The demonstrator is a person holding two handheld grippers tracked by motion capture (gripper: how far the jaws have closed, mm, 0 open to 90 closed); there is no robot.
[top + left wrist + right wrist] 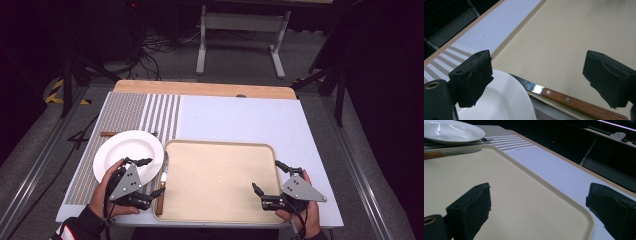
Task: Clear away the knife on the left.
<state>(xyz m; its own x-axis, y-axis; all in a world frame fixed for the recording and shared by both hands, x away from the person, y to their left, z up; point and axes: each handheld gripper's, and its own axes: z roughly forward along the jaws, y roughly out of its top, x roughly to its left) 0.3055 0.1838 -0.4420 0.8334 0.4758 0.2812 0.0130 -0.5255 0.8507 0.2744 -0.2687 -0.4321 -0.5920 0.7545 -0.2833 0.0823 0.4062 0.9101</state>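
Clearly released, the left gripper (150,176) hangs with jaws wide over the knife (564,98), lying between plate (125,150) and tray (220,150); right gripper (265,192) gapes idle. Next likely: lift away cleanly

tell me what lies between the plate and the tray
A wooden-handled knife lies between the plate and the tray, along the tray's left rim, in the high view.

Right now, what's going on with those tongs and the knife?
Left tongs open over knife, nothing gripped. Right tongs open, empty, over tray corner. Knife lies along tray's left edge beside white plate. Nothing in the way.
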